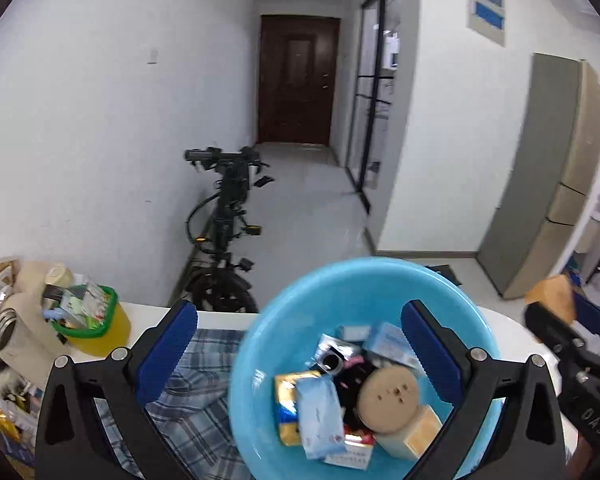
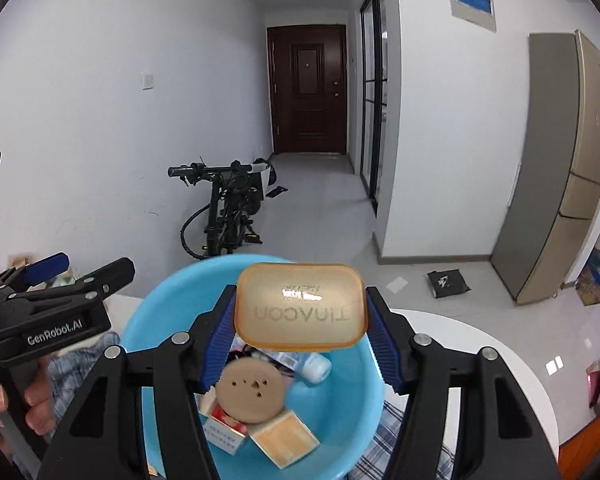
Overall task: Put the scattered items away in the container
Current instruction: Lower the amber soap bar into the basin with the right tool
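A light blue basin (image 1: 340,276) (image 2: 172,292) stands on a white table and holds several small things: a round tan disc (image 1: 388,400) (image 2: 248,392), a pale blue pack (image 1: 320,416), an orange box (image 2: 284,440). My right gripper (image 2: 300,300) is shut on an amber translucent soap box (image 2: 300,312), held just above the basin's far half. In the left wrist view that gripper (image 1: 562,308) and the box (image 1: 552,294) show at the right edge. My left gripper (image 1: 300,348) hangs over the basin's left side, open, its pads touching nothing. A hand holds it (image 2: 88,266).
A blue plaid cloth (image 1: 192,392) lies under the basin. At the table's left stand a green-rimmed yellow tub (image 1: 96,320), a steel flask (image 1: 4,328) and clutter. Beyond the table are a black bicycle (image 2: 228,208), a black bag (image 2: 446,283) on the floor and a tall fridge (image 2: 560,168).
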